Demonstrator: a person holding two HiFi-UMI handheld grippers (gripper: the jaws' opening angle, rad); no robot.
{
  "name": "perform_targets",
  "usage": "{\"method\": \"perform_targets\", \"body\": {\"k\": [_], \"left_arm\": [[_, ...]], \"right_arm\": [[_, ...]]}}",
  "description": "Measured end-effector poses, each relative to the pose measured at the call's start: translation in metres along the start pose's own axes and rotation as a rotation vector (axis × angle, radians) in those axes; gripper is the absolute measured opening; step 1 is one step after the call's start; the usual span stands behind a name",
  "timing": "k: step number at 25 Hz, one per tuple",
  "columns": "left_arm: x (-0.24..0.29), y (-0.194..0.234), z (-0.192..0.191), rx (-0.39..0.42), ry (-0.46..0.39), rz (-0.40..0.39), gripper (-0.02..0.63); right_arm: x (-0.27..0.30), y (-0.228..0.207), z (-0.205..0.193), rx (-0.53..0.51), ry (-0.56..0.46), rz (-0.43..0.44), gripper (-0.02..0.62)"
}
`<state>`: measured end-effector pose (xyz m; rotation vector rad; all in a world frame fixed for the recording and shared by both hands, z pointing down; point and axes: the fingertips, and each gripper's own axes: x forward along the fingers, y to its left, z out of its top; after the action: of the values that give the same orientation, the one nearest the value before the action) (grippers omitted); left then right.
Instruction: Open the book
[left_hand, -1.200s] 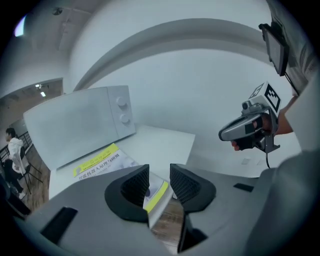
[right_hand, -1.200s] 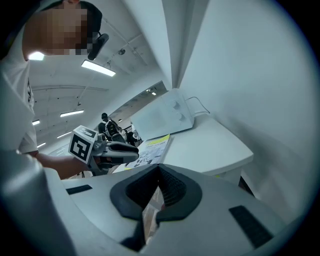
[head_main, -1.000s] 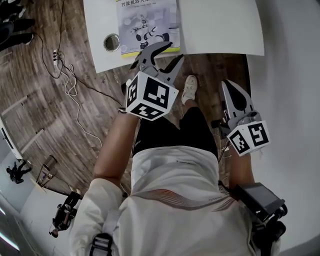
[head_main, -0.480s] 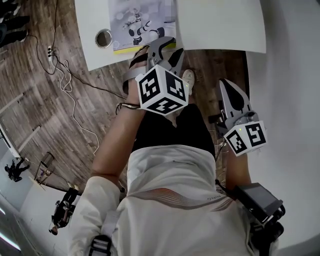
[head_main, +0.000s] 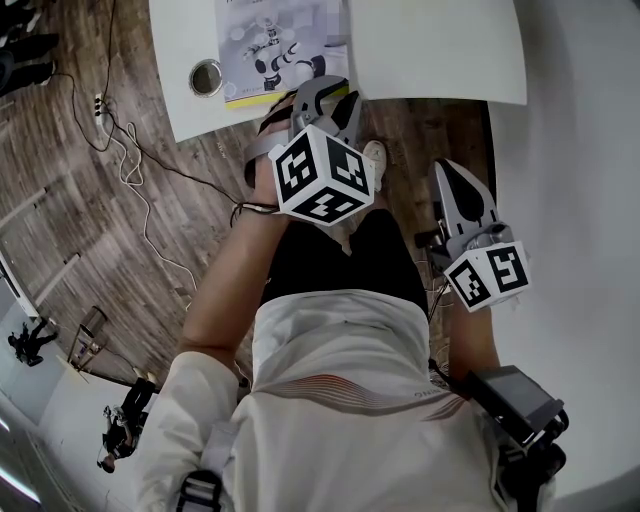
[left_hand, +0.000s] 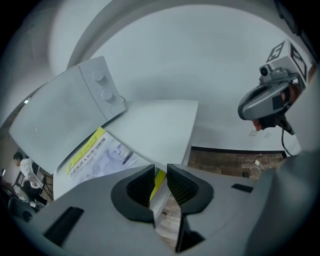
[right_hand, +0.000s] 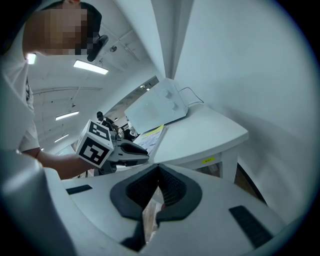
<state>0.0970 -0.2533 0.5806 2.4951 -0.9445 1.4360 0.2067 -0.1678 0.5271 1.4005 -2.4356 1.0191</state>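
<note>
The book lies closed on the white table, its yellow-edged cover facing up and its near edge at the table's front edge. My left gripper points down at the book's near right corner. Its jaws have just been closing. In the left gripper view the pads stand a narrow gap apart, and the yellow corner of the book shows in that gap without the pads visibly pressing on it. My right gripper hangs off the table to the right, shut and holding nothing.
A round metal lid sits left of the book. A white appliance with knobs stands behind it. Cables and a power strip lie on the wooden floor at left. The person's legs and shoe are below the table edge.
The left gripper has moved forward and down to the book's near corner, and its jaws have narrowed from wide to a slim gap. The right gripper has stayed put.
</note>
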Motion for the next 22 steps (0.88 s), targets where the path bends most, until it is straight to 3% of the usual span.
{"method": "perform_targets", "body": {"k": [9,22], "left_arm": [[-0.002,-0.001,0.001,-0.145,-0.028,-0.051,0.019],[-0.025,0.007,0.013,-0.281,-0.131,-0.057,0.009]], "right_arm": [[0.000,-0.002,0.004,-0.003,-0.009,-0.003,0.003],[-0.001,0.004,0.012,-0.012,-0.012,0.010,0.003]]}}
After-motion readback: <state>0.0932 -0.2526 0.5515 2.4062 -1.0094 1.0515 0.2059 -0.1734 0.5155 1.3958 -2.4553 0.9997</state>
